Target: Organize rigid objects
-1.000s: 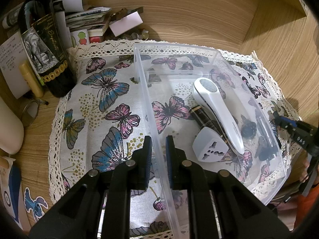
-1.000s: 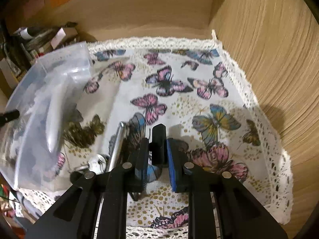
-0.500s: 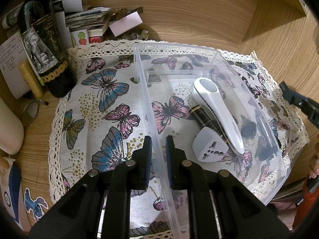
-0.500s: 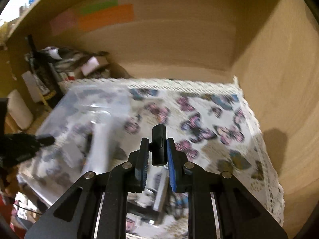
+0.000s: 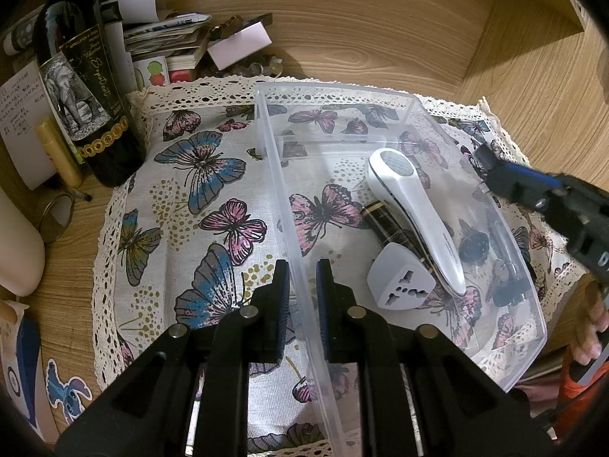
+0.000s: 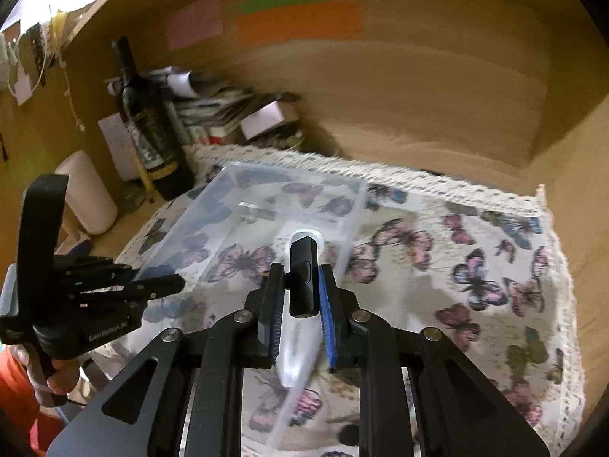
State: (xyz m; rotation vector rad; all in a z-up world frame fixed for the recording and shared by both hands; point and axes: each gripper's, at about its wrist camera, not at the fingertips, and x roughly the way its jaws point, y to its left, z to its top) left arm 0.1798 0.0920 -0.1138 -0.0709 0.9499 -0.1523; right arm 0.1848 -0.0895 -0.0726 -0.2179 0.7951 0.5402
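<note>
A clear plastic bin sits on the butterfly cloth. It holds a white handheld device, a white travel adapter and a black-and-gold tube. My left gripper is shut on the bin's left wall. My right gripper is shut on a small black rectangular object and holds it in the air above the bin's right side. The right gripper also shows at the right edge of the left wrist view. Dark items show blurred through the bin's right wall.
A wine bottle, stacked papers and boxes and a white cylinder crowd the back left. Wooden walls close the back and right. The butterfly cloth lies open to the right of the bin.
My right gripper has lifted the black object off the cloth and swung left over the bin. My left gripper has stayed clamped on the bin wall.
</note>
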